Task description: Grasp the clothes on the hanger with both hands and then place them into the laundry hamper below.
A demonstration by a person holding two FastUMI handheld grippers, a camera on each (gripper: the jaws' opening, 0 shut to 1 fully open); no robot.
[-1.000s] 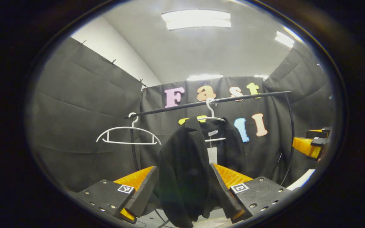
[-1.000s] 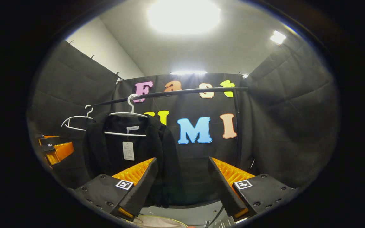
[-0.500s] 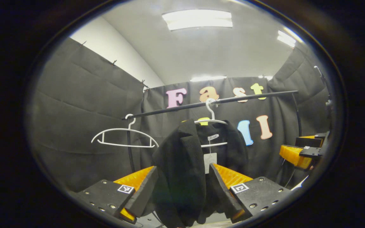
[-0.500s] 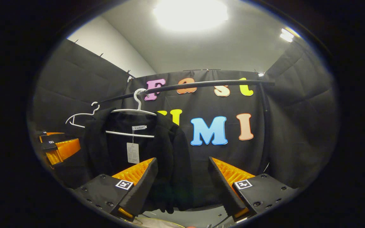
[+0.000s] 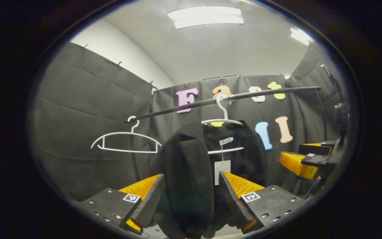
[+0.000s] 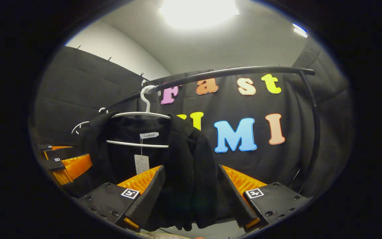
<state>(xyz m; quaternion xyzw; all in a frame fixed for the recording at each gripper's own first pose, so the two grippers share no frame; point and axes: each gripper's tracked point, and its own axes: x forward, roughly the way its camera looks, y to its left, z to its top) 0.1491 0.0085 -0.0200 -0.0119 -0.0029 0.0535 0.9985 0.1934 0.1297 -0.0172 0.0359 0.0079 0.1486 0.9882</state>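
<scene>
Beside the black jacket (image 5: 191,172) hangs an empty hanger (image 5: 124,144); left gripper (image 5: 191,202) and right gripper (image 6: 191,199) are spread.

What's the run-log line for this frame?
phase: approach | left tool: open, astride black jacket | right tool: open, astride jacket | jacket on white hanger

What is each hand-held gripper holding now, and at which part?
Nothing yet. Both are open, each with a front edge of the black jacket between its fingers, not clamped.
</scene>
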